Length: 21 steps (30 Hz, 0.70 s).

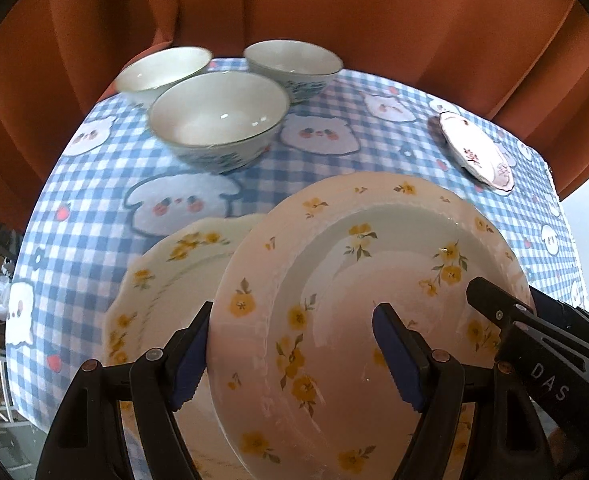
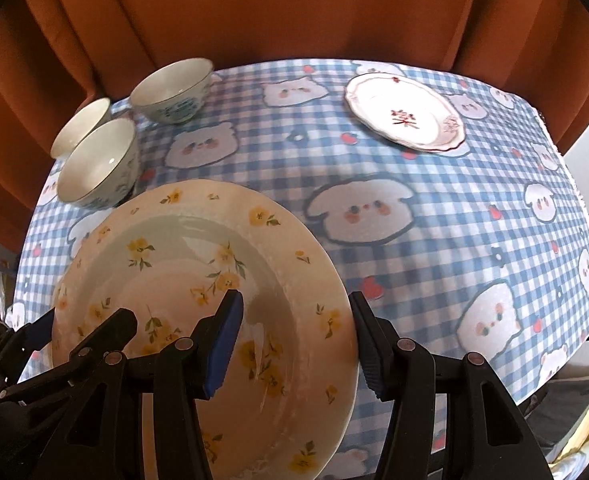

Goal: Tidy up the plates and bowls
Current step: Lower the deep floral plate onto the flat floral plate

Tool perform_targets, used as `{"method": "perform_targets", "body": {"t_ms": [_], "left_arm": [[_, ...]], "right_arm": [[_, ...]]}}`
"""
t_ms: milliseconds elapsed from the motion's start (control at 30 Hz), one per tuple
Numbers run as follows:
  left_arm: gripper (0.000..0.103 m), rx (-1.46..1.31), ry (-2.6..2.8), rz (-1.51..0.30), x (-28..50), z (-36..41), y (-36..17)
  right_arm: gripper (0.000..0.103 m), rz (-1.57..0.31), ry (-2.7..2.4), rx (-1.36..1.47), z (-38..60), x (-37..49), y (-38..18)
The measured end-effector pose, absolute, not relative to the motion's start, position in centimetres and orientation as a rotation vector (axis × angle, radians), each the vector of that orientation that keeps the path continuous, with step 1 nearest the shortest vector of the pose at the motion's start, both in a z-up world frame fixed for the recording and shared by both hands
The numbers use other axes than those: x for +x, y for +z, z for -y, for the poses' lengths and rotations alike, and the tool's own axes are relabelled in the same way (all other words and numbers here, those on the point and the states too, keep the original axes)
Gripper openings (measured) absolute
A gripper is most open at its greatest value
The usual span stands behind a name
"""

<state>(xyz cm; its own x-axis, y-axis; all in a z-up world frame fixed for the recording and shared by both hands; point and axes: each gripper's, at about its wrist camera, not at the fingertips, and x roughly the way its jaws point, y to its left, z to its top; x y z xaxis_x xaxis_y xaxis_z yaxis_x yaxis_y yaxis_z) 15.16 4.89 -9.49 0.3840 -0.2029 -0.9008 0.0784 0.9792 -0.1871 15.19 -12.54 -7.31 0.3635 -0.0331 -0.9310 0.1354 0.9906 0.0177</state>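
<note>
Yellow-flowered china fills the lower half of both wrist views: a deep cream plate carried between the two claws above the table. In the left wrist view the left gripper has one blue pad against the plate's outer left rim and the other inside the well, so it is clamped over that rim; the right gripper's black fingertip pokes in from the lower right edge of the frame. In the right wrist view the right gripper straddles the plate's right rim the same way, one pad in the well and one outside, gripping it, with the left gripper showing at the lower left. A second yellow-flowered plate, scalloped at its edge, lies on the blue checked tablecloth partly under the held plate, at centre-left of the left view. Three white bowls with blue patterned outsides stand close together at the upper left: the nearest bowl, another bowl behind it, and a third bowl beside them. A small white plate with red flowers sits well apart at the upper right. An orange curtain hangs behind the table.
</note>
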Motion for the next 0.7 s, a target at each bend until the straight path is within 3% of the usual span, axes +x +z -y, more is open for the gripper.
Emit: {"method": "perform_targets", "body": {"t_ms": [700], "left_arm": [[0.078,-0.14,-0.14,-1.287,13.7,-9.1,-14.0]], "right_arm": [[0.058,-1.283,-0.062,0.024,6.6,15.0,-10.5]]}}
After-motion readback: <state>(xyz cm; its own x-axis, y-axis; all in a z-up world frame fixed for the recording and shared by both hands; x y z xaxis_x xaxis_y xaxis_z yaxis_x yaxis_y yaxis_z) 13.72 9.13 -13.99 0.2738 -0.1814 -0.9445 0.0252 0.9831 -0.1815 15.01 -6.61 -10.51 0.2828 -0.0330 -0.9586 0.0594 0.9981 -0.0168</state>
